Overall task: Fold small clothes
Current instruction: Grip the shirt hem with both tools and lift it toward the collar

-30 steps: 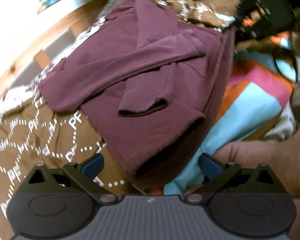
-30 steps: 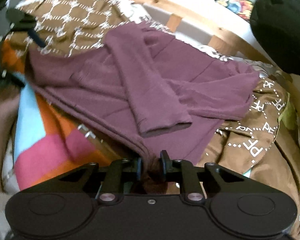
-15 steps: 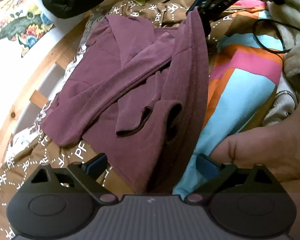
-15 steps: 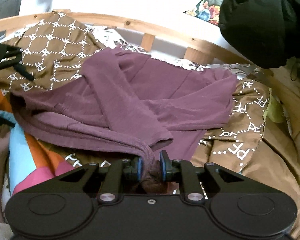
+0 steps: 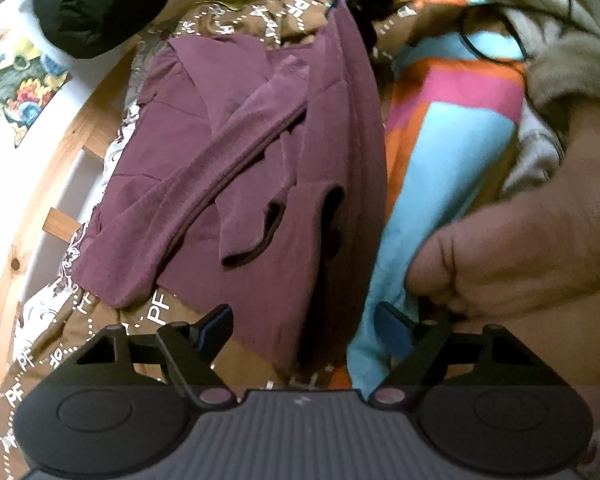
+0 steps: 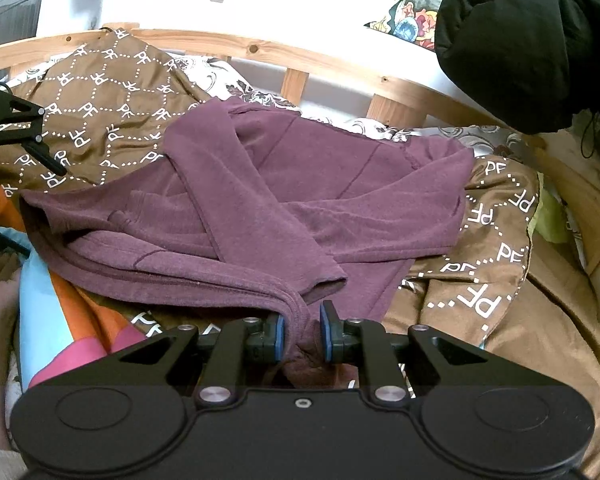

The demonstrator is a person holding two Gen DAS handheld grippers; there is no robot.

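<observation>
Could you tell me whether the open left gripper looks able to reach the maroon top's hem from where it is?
Probably yes: the left gripper is open, and the maroon top hangs right between its fingers, nothing in between.

black bundle (image 6: 532, 40) cut off at frame edge, hand (image 5: 520, 256) blurred

the right gripper (image 6: 302, 334) pinches a bunched corner of the maroon sweater (image 6: 300, 184) between its blue pads. the sweater lies spread on a brown patterned blanket (image 6: 112, 120), one sleeve (image 6: 260, 216) crossing its front. beyond runs a wooden bed rail (image 6: 320, 64); a black jacket (image 6: 532, 40) hangs at upper right.
</observation>
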